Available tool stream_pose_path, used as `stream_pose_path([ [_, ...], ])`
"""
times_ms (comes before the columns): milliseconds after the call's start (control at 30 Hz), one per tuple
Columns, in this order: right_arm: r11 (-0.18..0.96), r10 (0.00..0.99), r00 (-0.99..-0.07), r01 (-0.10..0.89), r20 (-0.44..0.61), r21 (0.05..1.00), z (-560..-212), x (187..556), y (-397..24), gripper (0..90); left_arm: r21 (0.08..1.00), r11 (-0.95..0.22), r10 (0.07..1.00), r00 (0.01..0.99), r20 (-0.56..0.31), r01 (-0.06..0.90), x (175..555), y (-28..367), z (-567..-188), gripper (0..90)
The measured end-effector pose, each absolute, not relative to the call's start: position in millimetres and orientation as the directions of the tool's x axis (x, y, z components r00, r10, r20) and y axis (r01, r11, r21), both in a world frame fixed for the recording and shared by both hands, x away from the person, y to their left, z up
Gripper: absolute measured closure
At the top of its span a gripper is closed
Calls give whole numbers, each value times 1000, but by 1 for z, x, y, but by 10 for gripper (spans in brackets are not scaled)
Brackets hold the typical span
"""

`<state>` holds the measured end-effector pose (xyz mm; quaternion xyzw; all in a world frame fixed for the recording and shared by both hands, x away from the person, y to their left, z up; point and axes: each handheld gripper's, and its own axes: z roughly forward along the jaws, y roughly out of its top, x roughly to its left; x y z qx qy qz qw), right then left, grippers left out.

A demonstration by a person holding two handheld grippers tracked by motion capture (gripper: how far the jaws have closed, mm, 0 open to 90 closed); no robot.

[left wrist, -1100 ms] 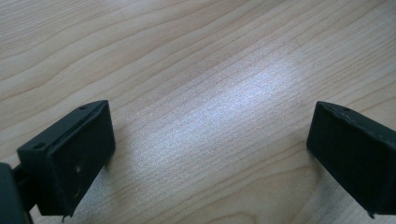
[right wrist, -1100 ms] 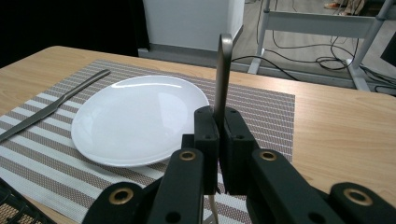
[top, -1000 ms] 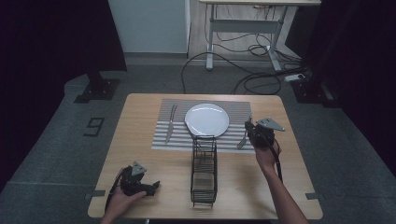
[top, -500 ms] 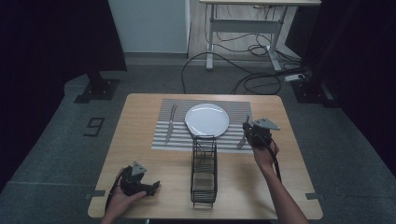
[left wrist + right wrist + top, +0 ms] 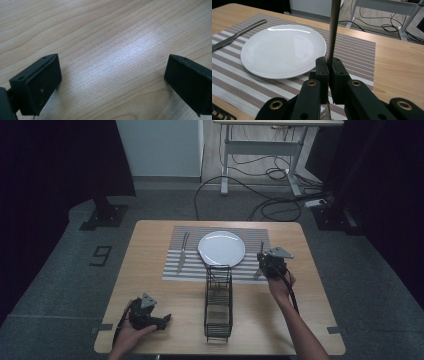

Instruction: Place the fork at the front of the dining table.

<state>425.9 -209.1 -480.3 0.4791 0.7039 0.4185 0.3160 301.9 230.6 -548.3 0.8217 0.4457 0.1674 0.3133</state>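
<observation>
Right gripper view: the right gripper (image 5: 329,65) has its jaws pinched on a slim metal utensil handle (image 5: 333,27), held upright just beside the white plate (image 5: 283,50) on the striped placemat (image 5: 359,50). Its working end is hidden. The step looks like laying the place setting, with a knife (image 5: 182,251) lying left of the plate. Next it likely needs lowering flat onto the mat right of the plate. The left gripper (image 5: 146,315) rests on the tabletop (image 5: 105,37), jaws spread, empty
</observation>
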Motion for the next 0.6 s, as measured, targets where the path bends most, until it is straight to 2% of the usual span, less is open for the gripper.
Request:
stream_pose_path([
  [300, 184, 943, -329, 422, -39, 887, -485, 432, -207, 857, 664, -406, 837, 547, -4, 627, 302, 231, -548, 9],
  [600, 137, 952, -306, 458, 12, 878, -487, 448, -210, 858, 664, -407, 837, 547, -4, 627, 302, 231, -548, 9],
])
